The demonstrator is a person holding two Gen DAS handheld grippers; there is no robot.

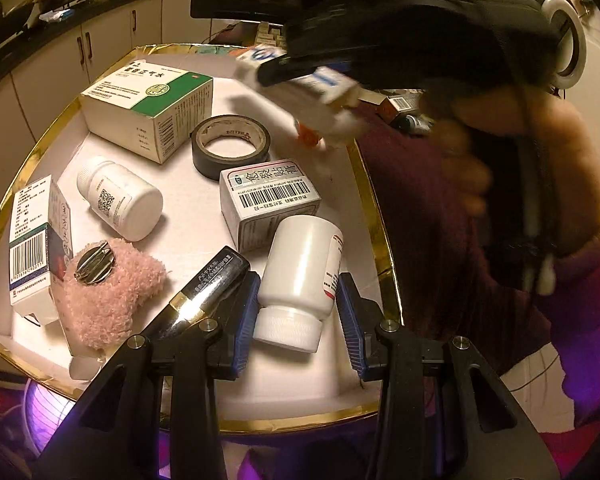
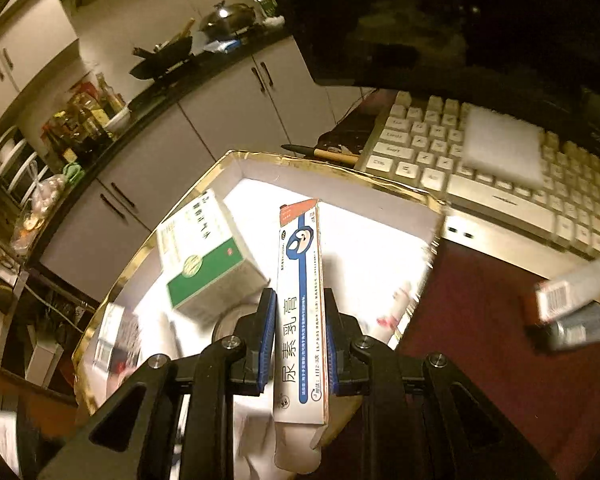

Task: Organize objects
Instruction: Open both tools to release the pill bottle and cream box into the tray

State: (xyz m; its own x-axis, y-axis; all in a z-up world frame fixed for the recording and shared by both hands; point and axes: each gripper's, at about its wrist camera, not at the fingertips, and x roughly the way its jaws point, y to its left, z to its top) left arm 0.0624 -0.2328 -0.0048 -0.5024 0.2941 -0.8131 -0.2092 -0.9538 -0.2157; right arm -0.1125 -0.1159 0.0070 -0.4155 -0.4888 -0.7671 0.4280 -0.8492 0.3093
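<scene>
Standing beside the gold-rimmed tray [image 1: 366, 176], taking it as the landmark. The tray has a white floor and holds most of the clutter.

Right gripper [image 2: 298, 340]: jaws closed tight on a long blue-and-white ointment box [image 2: 300, 312], pads pressing both narrow sides. The box is held above the tray's far right part, lengthwise along the fingers, its orange-tipped end pointing away. In the left wrist view the same box [image 1: 300, 80] is blurred, up over the tray's far right edge, with the person's hand [image 1: 500, 140] behind it.

Left gripper [image 1: 298, 320]: jaws spread wide, gripping nothing. A white pill bottle [image 1: 300, 276] lies on its side between the blue pads [image 1: 244, 320], cap toward the camera, at the tray's near right; whether the pads touch it I cannot tell.

Other items inside the tray:
- green-and-white carton [image 1: 152, 108], far left
- roll of black tape [image 1: 231, 144], centre, lying flat
- barcoded small box [image 1: 268, 200], just beyond the lying bottle
- second white bottle [image 1: 120, 198], on its side, left of centre
- tall barcoded box [image 1: 34, 244], upright at the left edge
- pink fuzzy pouch [image 1: 112, 300] with a metal clasp, near left
- black-and-gold tube [image 1: 204, 292], beside the pouch

Beyond the tray's far right edge, a white keyboard [image 2: 500, 184] sits on a dark red surface [image 2: 480, 320].
</scene>
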